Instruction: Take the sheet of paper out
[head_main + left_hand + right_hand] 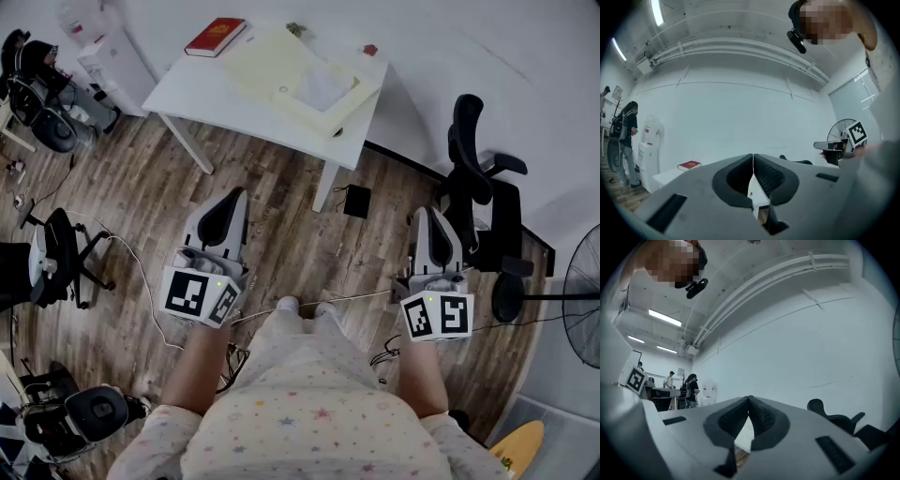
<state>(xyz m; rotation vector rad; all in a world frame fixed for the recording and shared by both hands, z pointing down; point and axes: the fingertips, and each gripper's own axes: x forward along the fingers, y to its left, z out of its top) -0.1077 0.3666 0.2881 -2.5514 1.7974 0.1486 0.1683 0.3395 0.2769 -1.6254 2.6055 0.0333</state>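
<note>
Probably light and limp, the sheet of paper [323, 86] sits in a pale folder [262, 56] on the table [202, 89] at twelve o'clock, best pinched at its exposed edge; left gripper [234, 194] and right gripper [429, 213] are both closed, empty.

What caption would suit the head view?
Left gripper and right gripper, both shut, held short of a white table bearing a yellowish folder and red book.
</note>
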